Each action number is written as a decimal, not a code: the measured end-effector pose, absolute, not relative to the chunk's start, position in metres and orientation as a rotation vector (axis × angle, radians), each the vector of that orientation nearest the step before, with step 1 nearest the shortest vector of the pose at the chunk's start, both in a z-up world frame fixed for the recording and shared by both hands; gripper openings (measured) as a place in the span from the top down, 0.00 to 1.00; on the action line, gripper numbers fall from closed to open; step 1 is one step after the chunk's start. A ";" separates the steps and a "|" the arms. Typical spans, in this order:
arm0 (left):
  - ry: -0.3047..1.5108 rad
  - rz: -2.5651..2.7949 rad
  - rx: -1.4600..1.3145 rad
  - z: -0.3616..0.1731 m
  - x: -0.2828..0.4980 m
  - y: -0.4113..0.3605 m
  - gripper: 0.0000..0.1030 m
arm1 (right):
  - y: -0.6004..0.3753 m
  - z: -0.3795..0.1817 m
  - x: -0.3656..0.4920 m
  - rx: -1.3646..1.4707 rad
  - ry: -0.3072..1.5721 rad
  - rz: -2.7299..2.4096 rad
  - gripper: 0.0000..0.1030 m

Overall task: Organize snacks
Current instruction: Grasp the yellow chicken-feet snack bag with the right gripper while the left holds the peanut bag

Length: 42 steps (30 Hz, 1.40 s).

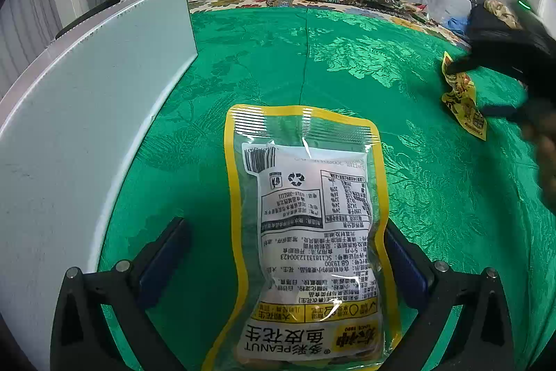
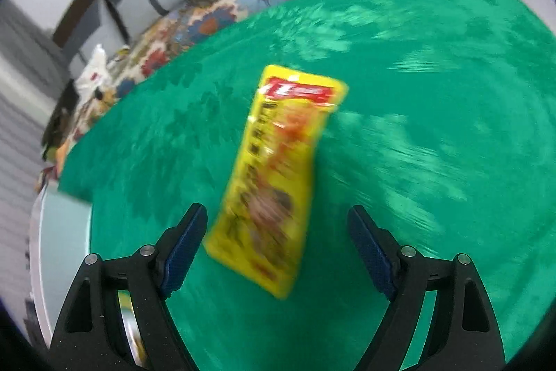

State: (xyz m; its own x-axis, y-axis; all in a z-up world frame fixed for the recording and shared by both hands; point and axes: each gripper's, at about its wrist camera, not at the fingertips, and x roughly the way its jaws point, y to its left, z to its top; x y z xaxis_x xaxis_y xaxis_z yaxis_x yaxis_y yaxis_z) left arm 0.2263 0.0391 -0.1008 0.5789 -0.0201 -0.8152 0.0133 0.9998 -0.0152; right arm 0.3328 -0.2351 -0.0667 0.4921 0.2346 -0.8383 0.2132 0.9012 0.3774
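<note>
I'm straddling the peanut bag point(image 1: 305, 232) on the green bedspread point(image 1: 417, 197) with left claw point(image 1: 288, 260) released, right claw point(image 2: 278, 232) released over yellow packet point(image 2: 274, 176); next: clamping both.

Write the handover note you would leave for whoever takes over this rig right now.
Left gripper: open, fingers either side of the clear yellow-edged peanut bag on the green patterned cloth.
Right gripper: open, around the small yellow snack packet; view blurred, contact unclear.
White board stands at the cloth's left edge.
Done: nothing visibly sorted.
Left: grasp and place both packs.
</note>
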 end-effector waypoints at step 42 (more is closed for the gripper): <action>0.951 -0.018 -0.006 -0.100 0.226 0.039 0.00 | -0.237 -0.081 0.090 -0.032 0.902 0.081 0.19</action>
